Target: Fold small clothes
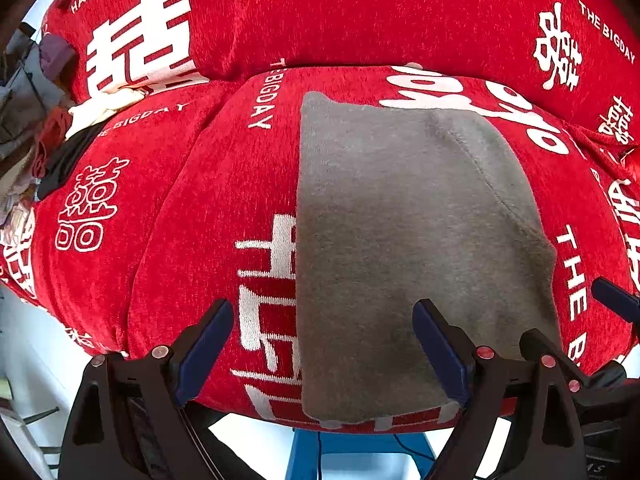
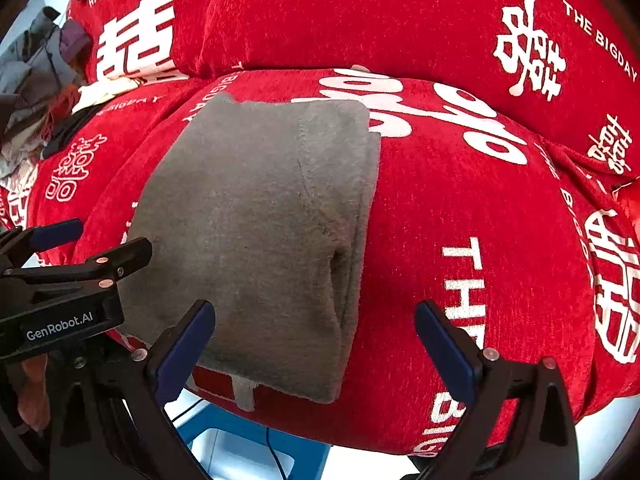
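The folded grey cloth [image 1: 408,240] lies lengthwise away from both empty, wide-apart claws, left claw [image 1: 324,344] over its near-left edge, right claw [image 2: 316,344] over its near-right edge.

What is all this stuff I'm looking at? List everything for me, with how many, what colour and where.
Folded garment: one, grey, lying flat on the red seat cushion, near its front edge.
Seat cushion: one, red with white lettering and characters, under the garment.
Back cushion: one, red with white print, behind the seat.
Pile of clothes: several pieces, grey, purple, cream, orange-red and black, at the far left of the sofa.
Stool or frame: one, blue, below the cushion's front edge.
Cable: one, dark, hanging by the blue frame.
Left tongs: one pair, black with blue pads, open over the garment's left edge.
Right tongs: one pair, same colours, open over the garment's right edge.
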`<state>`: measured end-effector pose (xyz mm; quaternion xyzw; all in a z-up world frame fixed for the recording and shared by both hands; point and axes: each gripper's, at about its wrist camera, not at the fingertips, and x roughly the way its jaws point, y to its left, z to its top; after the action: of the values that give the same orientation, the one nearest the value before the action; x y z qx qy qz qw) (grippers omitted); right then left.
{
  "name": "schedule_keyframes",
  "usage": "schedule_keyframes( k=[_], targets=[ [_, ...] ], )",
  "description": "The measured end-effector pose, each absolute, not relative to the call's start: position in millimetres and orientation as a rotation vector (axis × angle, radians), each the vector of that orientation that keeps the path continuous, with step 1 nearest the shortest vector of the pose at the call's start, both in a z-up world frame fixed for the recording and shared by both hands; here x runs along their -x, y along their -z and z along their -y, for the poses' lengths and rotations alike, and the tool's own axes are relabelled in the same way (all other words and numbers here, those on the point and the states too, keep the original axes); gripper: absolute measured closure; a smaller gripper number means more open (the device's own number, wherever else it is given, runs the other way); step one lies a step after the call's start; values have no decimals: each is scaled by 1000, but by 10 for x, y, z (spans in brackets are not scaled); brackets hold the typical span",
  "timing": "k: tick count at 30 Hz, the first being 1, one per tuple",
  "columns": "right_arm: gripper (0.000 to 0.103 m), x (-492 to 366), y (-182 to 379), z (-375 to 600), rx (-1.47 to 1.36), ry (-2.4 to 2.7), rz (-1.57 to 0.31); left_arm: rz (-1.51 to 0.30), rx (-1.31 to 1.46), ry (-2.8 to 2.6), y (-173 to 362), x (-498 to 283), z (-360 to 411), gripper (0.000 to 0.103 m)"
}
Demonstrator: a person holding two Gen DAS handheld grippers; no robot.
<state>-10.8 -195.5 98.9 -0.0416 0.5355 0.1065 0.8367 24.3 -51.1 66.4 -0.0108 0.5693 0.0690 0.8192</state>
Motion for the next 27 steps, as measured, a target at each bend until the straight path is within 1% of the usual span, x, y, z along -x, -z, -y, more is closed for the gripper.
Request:
schedule_keyframes(
  k=[10, 19, 22, 27],
  targets=[
    [2, 94, -1013, 2153, 15, -235, -1114, -1210, -36, -152, -732, -224, 680, 11],
    [2, 91, -1019, 2494, -71, -201, -1096, -1236, -16, -119, -742, -299, 891, 11],
    [2, 30, -1081, 2833, -122, -140, -1077, -1235, -26, -53, -812, -414, 1248, 11],
    [2, -73, -1197, 3776, -171, 97, -1021, -1205, -115, 159, -981, -704, 2346, 11]
  ],
)
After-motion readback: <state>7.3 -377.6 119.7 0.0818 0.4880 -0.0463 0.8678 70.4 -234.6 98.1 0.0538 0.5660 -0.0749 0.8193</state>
